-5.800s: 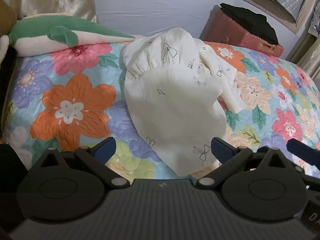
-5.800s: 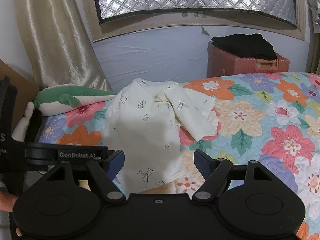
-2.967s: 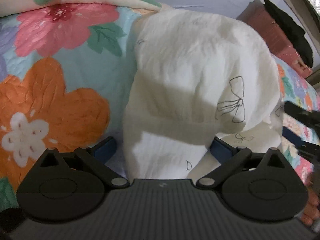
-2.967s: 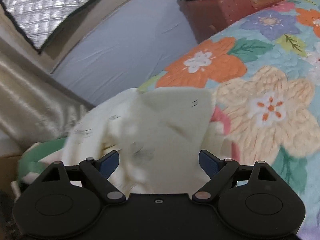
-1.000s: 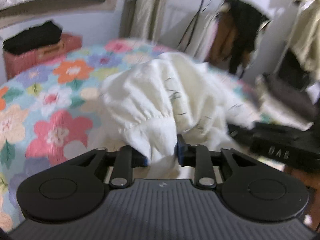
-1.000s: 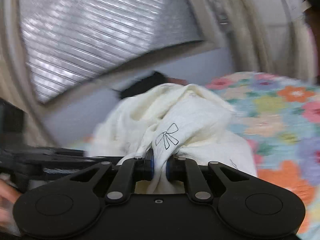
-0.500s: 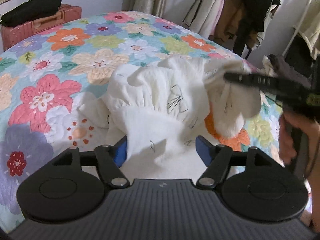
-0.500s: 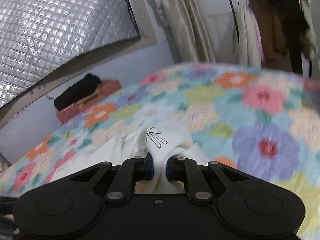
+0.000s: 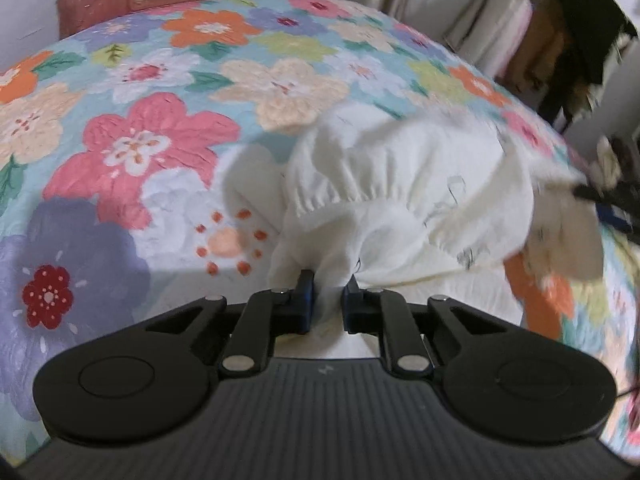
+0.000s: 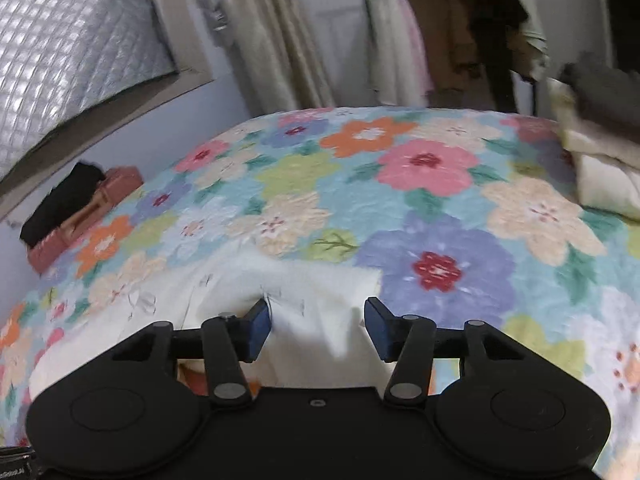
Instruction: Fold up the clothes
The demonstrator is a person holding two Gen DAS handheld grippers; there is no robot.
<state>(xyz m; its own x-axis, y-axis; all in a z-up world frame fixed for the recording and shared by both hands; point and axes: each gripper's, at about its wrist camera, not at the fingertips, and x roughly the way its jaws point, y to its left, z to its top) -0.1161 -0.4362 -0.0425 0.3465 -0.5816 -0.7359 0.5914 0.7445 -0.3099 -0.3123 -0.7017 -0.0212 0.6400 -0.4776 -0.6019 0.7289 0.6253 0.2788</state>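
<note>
The left gripper (image 9: 329,294), its jaws just closed, pinched a bunch of the cream bow-print garment (image 9: 404,184) lying ahead on the floral quilt (image 9: 132,148). The right gripper (image 10: 316,326), just opened, straddled loose cloth. Light, limp fabric; hems probably grip best.

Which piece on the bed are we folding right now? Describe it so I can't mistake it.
Start from the floral quilt that covers the bed. Near its front edge lies a cream garment, rumpled, with a gathered elastic seam and small line-drawn bows. The left tool pinches it; unlike the folded pale stack at the far corner, it is loose and bow-printed.
</note>
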